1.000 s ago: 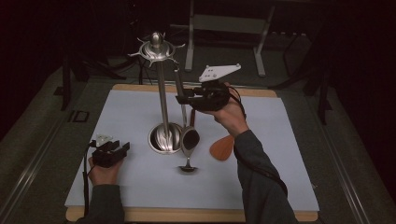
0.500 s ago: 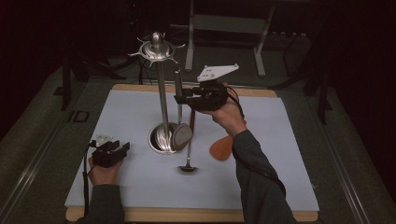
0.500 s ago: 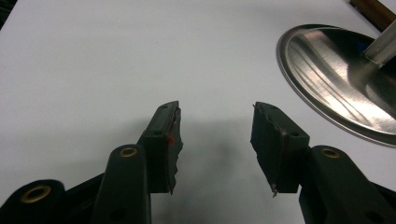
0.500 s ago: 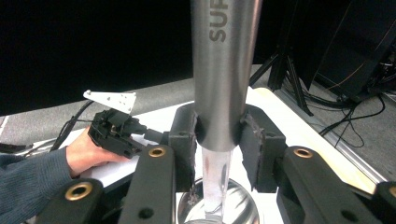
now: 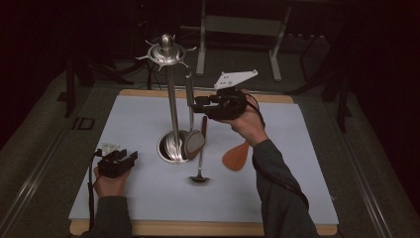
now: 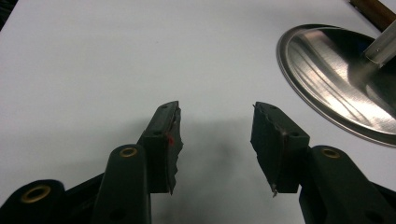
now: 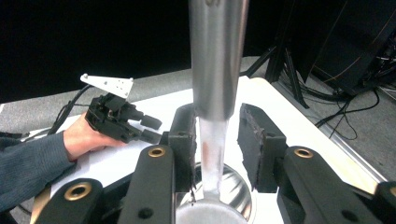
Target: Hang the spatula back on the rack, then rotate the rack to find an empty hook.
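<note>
The left hand-held gripper [image 5: 119, 163] rests on the worktop [image 5: 148, 124], jaws apart and empty, left of the stand's base [image 5: 171, 147]. The right hand-held gripper [image 5: 200, 104], raised beside the stand's pole [image 5: 173, 109], has just been opening: the hanging spatula's handle [image 7: 217, 70] stands between its jaws, with a gap at one pad.

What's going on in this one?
A person works at a table with a gripper in each hand. The right gripper is raised beside a steel utensil stand, its jaws, just opened a little, loosely either side of a hanging spatula's handle. The left gripper rests open on the white mat. A ladle and an orange spatula lie there.
</note>
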Available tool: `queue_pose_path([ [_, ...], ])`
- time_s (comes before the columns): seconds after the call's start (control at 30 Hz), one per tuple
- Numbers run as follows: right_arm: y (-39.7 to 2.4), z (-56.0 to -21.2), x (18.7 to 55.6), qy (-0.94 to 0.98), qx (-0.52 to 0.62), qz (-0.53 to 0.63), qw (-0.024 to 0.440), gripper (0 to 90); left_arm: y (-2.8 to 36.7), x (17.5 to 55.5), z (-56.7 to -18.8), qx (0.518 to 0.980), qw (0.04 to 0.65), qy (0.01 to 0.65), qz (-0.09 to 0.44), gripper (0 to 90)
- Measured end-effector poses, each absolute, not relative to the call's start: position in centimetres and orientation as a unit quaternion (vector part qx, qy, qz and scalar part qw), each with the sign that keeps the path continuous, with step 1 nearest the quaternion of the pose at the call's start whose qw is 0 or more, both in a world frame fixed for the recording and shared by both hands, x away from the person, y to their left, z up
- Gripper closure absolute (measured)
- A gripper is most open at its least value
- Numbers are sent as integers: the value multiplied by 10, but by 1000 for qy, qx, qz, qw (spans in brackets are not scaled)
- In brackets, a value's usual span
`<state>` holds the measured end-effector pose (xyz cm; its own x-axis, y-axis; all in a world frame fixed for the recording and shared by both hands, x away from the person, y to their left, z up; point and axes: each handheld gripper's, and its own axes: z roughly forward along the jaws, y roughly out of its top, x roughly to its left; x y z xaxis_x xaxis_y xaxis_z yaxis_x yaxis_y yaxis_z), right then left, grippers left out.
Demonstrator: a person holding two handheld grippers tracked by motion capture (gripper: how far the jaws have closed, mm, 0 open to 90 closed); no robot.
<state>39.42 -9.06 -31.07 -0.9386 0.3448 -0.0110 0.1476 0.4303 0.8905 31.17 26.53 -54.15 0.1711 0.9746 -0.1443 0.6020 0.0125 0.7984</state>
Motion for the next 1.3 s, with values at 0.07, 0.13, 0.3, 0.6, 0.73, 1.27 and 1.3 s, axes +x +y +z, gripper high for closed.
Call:
queue_pose_path([
  [0.07, -92, -312, 394, 840, 146, 513, 96, 675, 265, 312, -541, 660, 387, 597, 241, 526],
  [0.13, -94, -313, 395, 843, 149, 508, 96, 679, 265, 312, -541, 660, 388, 597, 241, 526],
  [0.3, -97, -317, 394, 850, 147, 497, 98, 682, 266, 311, -541, 660, 388, 597, 240, 526],
  [0.6, -105, -323, 394, 868, 154, 461, 106, 671, 266, 312, -542, 659, 388, 598, 240, 526],
  [0.73, -110, -328, 394, 877, 157, 440, 112, 657, 266, 312, -542, 659, 388, 597, 240, 526],
  [1.27, -121, -352, 397, 900, 187, 375, 119, 593, 270, 297, -525, 629, 461, 563, 271, 801],
  [1.3, -122, -353, 398, 901, 188, 373, 119, 591, 269, 296, -520, 627, 471, 556, 277, 833],
])
